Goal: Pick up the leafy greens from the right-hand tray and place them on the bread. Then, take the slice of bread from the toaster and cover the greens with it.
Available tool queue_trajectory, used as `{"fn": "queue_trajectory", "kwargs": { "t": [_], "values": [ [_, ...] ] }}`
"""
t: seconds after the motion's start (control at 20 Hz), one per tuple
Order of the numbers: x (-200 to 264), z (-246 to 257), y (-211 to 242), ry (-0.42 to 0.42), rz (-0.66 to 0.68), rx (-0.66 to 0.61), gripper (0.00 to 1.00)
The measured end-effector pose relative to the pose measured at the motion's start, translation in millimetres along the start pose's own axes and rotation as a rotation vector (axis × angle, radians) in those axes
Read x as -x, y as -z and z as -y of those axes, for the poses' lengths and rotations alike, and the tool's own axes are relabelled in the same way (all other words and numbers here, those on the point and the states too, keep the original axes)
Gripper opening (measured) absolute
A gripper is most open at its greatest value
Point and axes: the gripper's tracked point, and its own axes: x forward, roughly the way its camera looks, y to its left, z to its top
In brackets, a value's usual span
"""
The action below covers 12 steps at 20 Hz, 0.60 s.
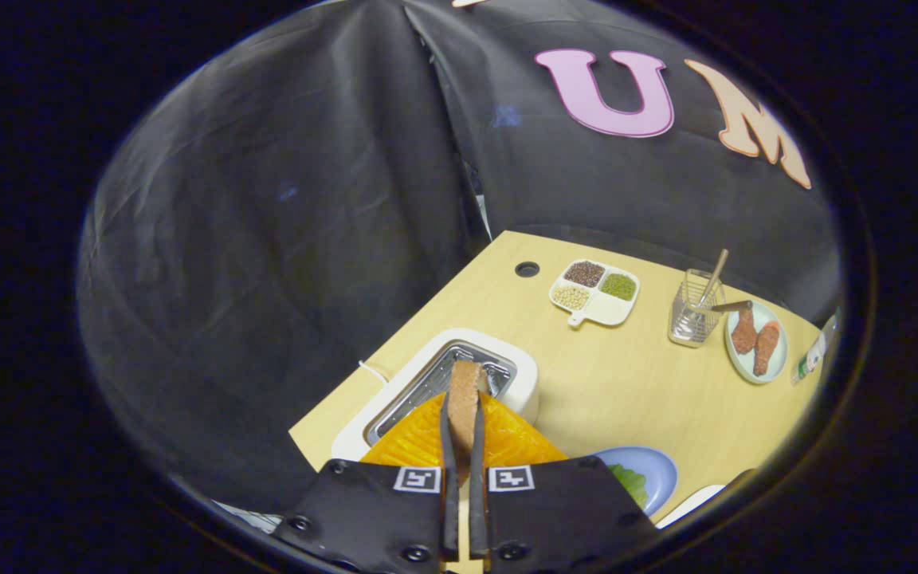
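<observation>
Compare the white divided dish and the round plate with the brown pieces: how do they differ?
The divided dish is squarish with a small handle and compartments; the round plate is one flat surface. The dish holds dark, green and pale grains in three compartments, a fourth bare; the plate carries two brown drumstick-like pieces. The dish looks white, the plate pale greenish. Both sit on the wooden table, beyond the hand-held gripper, whose fingers clamp a bread slice.

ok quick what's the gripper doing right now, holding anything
gripper: jaws shut on the slice of bread, held on edge above the toaster.
</observation>
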Motion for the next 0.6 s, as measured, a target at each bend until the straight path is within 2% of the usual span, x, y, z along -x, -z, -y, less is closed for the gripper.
{"fn": "queue_trajectory", "kwargs": {
  "t": [0.35,0.6],
  "values": [
    [40.5,26.3,-6.0,-0.061,0.071,-0.109,0.08],
    [61.1,55.1,1.8,-0.055,0.108,-0.112,0.08]
  ]
}}
